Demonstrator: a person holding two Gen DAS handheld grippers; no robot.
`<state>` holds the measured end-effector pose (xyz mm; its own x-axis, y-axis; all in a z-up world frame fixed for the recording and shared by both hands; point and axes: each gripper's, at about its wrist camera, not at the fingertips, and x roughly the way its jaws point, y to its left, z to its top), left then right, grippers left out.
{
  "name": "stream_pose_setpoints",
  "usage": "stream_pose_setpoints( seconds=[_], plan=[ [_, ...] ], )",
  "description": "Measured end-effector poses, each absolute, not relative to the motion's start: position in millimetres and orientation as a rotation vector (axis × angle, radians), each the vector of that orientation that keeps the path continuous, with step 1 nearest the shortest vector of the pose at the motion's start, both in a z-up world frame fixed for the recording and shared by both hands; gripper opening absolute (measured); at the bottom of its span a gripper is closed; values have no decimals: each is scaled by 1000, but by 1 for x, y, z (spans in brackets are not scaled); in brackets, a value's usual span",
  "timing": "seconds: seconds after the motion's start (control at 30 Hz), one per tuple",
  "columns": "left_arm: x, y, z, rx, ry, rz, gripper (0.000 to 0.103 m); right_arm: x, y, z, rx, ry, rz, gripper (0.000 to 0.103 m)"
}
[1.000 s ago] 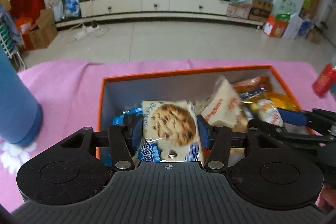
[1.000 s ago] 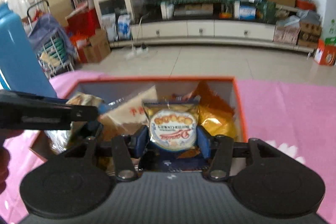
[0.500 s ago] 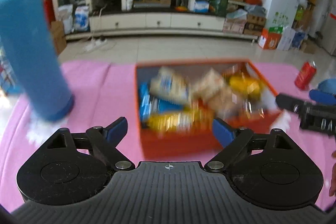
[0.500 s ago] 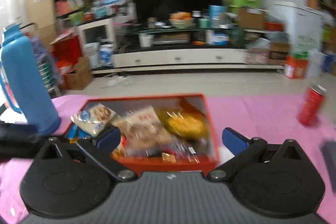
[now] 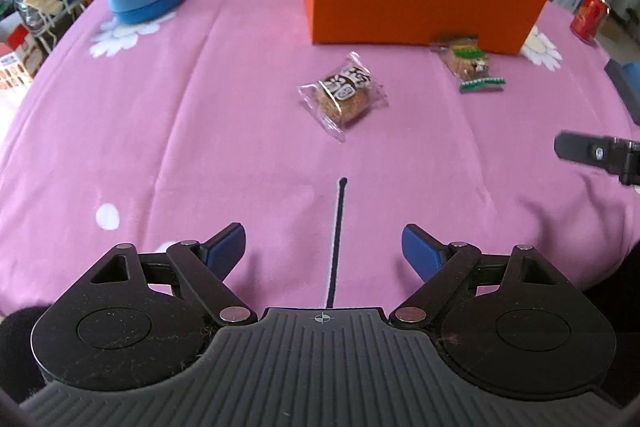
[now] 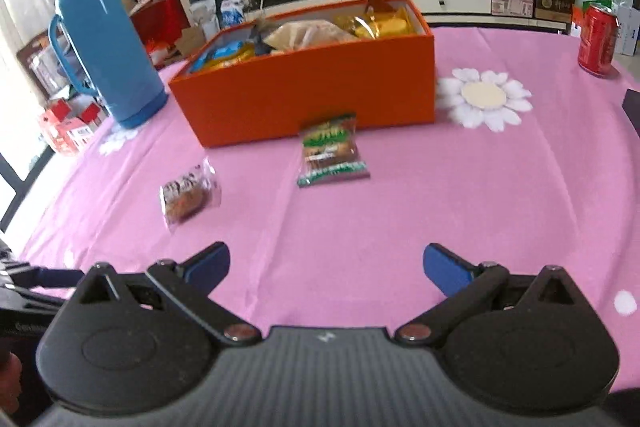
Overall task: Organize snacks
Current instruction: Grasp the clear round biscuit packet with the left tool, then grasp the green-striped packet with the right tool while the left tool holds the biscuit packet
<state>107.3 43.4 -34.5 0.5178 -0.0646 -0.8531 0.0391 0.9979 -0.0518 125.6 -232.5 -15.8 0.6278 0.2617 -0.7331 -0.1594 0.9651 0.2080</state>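
Left gripper point(image 5: 323, 250) and right gripper point(image 6: 326, 267) hovering over the pink-clothed counter point(image 5: 160, 115), jaws spread wide and empty, having just been opening. Clear-wrapped cookie point(image 5: 345, 95) and green-edged snack packet point(image 6: 331, 151) lying on the cloth, the packet just beside the orange box point(image 6: 316, 87). Box sitting filled with snacks.

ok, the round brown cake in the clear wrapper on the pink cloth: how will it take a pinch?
The round brown cake in its clear plastic wrapper probably crushes easily. Its loose film edges look slippery and floppy. Likely light, sliding if nudged.
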Motion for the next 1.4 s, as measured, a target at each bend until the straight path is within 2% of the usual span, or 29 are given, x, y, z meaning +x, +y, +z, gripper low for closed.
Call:
stream_pose_setpoints(
  seconds=[0.17,0.23,0.37,0.57,0.67,0.73,0.77,0.8,1.03,1.3,1.37,1.4],
  plan=[
    [133,40,-16,4,934,-54,72,123,-238,-14,208,865,294,102],
    [154,35,-13,80,887,-111,76,124,-240,-15,219,877,302,102],
    [191,27,-26,295,868,-352,76,126,-245,-17,219,885,281,102],
    [226,22,-55,468,926,-507,60,137,-262,-21,238,891,235,102],
    [237,26,-62,446,938,-558,59,144,-264,-26,253,909,227,102],
    [242,30,-63,395,942,-583,43,148,-264,-30,245,921,223,102],
    [244,33,-63,345,955,-591,20,149,-263,-31,242,925,222,102],
    [245,37,-62,291,970,-571,8,151,-262,-33,240,928,221,102],
    [210,40,-57,168,1019,-277,6,180,-248,-35,181,907,239,102],
    [187,33,-56,5,1052,-21,9,244,-187,-46,-81,849,263,102],
    [188,34,-56,8,1057,-31,10,256,-180,-51,-110,840,256,99],
    [188,35,-55,12,1057,-35,11,260,-178,-53,-120,834,251,92]
  ],
)
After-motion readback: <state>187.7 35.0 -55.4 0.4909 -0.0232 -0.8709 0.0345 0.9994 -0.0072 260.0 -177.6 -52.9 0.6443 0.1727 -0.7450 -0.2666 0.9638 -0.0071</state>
